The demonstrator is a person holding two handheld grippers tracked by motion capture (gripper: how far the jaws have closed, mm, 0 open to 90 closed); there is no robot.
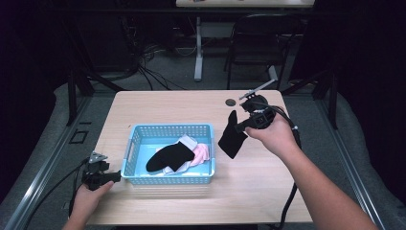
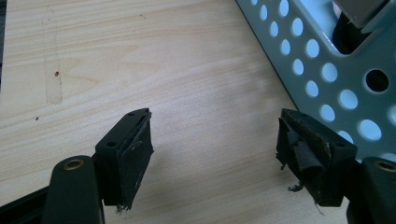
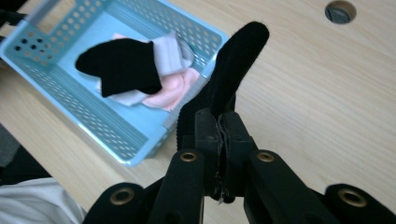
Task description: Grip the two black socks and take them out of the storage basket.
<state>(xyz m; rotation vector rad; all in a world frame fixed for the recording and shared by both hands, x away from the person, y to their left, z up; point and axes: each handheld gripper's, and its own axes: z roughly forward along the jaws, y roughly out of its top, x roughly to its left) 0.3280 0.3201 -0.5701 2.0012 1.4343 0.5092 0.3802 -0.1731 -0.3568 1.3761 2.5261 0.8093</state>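
Note:
My right gripper (image 1: 244, 125) (image 3: 221, 128) is shut on a black sock (image 1: 231, 136) (image 3: 227, 77), which hangs in the air just right of the blue basket (image 1: 129, 153) (image 3: 140, 144). Inside the basket lie another black sock (image 1: 168, 156) (image 3: 122, 65), a white sock (image 1: 187, 141) (image 3: 169, 49) and a pink sock (image 1: 203, 152) (image 3: 173, 93). By the basket's near left corner my left gripper (image 1: 113, 176) (image 2: 215, 154) rests low over the table, jaws wide apart with bare wood between them. The basket wall (image 2: 327, 70) stands right beside its right jaw.
The wooden table (image 1: 249, 187) has a round cable hole (image 1: 231, 102) (image 3: 340, 11) near its far edge. A dark chair (image 1: 261, 38) and a table leg stand beyond the table. Cables trail from both grippers.

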